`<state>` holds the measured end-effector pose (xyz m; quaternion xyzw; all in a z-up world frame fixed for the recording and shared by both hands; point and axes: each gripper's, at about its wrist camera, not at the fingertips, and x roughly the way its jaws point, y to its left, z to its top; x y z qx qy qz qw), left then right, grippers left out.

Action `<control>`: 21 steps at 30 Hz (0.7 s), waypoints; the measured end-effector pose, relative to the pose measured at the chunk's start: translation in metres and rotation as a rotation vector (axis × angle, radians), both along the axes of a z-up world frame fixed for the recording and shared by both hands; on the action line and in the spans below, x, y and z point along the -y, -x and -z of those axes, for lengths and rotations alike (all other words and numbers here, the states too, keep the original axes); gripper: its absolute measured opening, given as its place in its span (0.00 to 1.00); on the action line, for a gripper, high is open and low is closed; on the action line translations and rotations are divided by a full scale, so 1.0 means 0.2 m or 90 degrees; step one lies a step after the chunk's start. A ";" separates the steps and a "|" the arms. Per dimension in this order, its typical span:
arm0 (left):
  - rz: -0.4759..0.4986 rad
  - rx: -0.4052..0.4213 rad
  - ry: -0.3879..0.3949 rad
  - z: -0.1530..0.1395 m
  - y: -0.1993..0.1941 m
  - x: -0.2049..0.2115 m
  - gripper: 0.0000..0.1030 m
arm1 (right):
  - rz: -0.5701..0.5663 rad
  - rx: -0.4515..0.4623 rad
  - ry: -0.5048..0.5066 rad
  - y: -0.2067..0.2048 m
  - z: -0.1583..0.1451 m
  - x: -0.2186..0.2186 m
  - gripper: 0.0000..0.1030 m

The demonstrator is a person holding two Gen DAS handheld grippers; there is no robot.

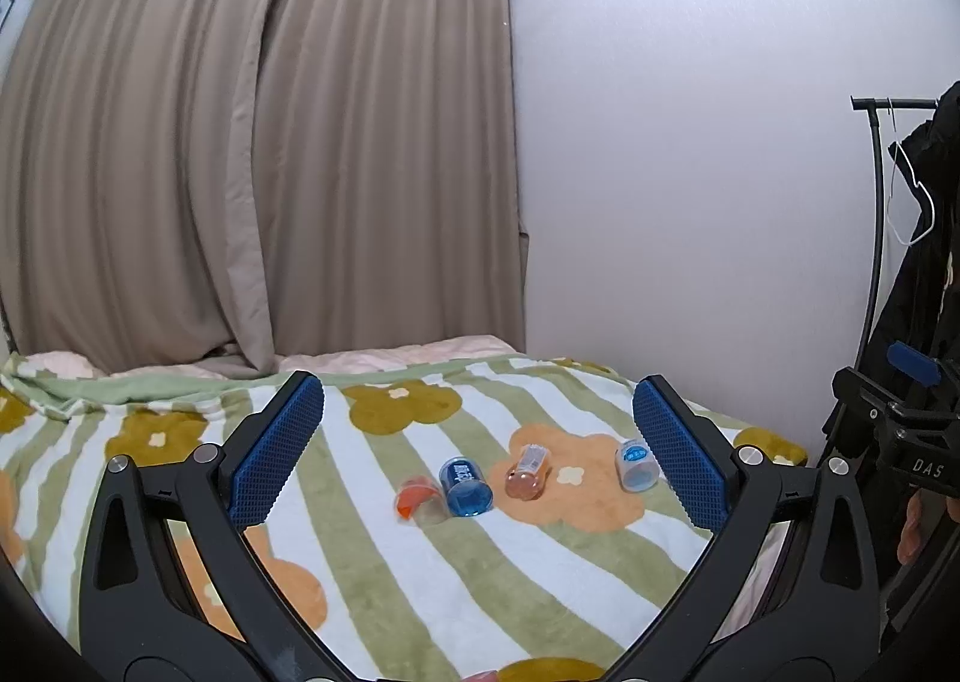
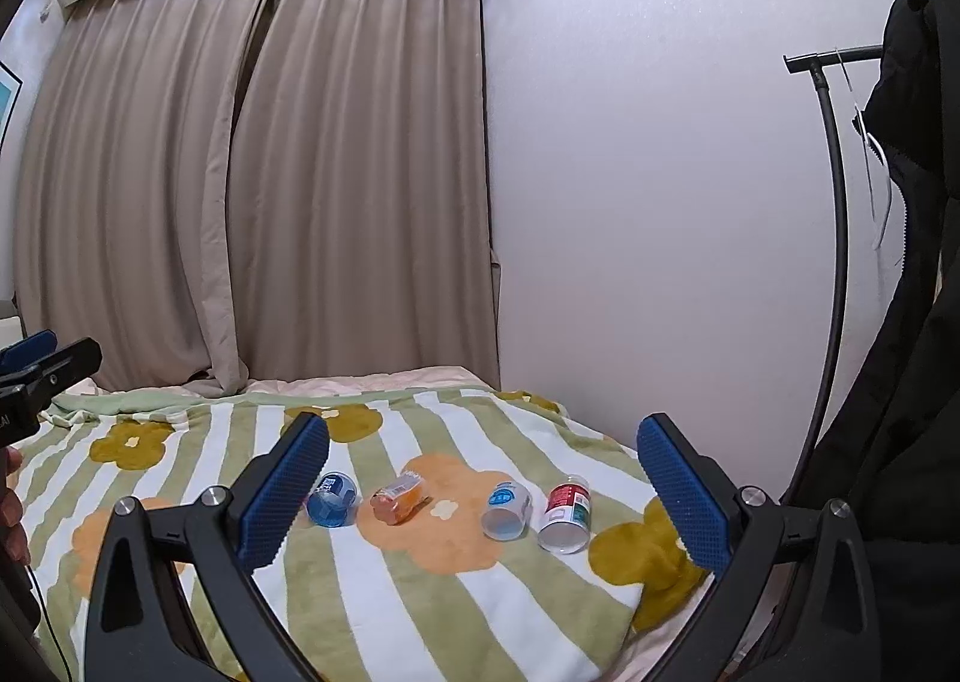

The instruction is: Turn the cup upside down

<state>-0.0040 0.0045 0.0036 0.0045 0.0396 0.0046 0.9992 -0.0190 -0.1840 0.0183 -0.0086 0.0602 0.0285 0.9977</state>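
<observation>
Several small plastic cups lie on their sides in a row on a striped flower blanket (image 1: 372,562). In the left wrist view: an orange-and-clear cup (image 1: 420,499), a blue cup (image 1: 465,487), an orange-tinted cup (image 1: 527,473) and a clear cup with a blue label (image 1: 636,464). The right wrist view shows the blue cup (image 2: 332,499), the orange cup (image 2: 399,499), the clear blue-label cup (image 2: 507,511) and a clear cup with a red label (image 2: 565,514). My left gripper (image 1: 477,451) is open, held back from the cups. My right gripper (image 2: 483,484) is open, also short of them.
The blanket (image 2: 420,592) covers a bed against beige curtains (image 1: 252,153) and a white wall (image 1: 690,172). A black clothes rack (image 2: 837,262) with a dark coat (image 2: 900,322) stands at the right, past the bed's edge. The left gripper's body (image 2: 36,376) shows at the far left.
</observation>
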 end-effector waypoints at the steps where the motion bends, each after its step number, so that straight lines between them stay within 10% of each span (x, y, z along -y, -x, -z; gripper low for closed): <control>1: 0.000 -0.001 0.000 0.00 0.00 0.00 1.00 | -0.001 0.001 -0.002 0.00 0.01 0.01 1.00; 21: 0.006 -0.004 0.008 -0.02 -0.02 0.02 1.00 | 0.012 0.012 0.001 0.00 0.02 0.04 1.00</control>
